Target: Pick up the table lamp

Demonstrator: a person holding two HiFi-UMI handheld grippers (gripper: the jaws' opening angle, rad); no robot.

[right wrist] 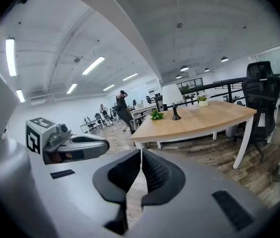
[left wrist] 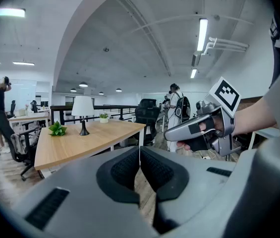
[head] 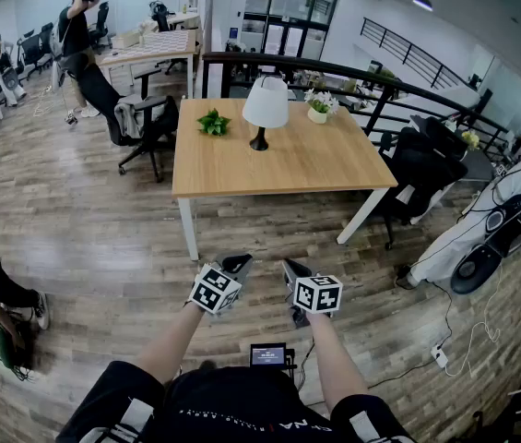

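Observation:
A table lamp (head: 265, 111) with a white shade and a dark stem stands upright on the far middle of a wooden table (head: 278, 164). The lamp (left wrist: 83, 112) is small and far off in the left gripper view, and the lamp (right wrist: 172, 99) is just as far in the right gripper view. My left gripper (head: 238, 265) is shut and empty, held over the floor well short of the table. Beside it my right gripper (head: 293, 270) is also shut with nothing between its pads.
A small green plant (head: 213, 123) lies left of the lamp, and a white pot of flowers (head: 319, 107) stands to its right. Office chairs (head: 145, 123) flank the table. A black railing (head: 352, 77) runs behind it. Several people stand or sit around the room.

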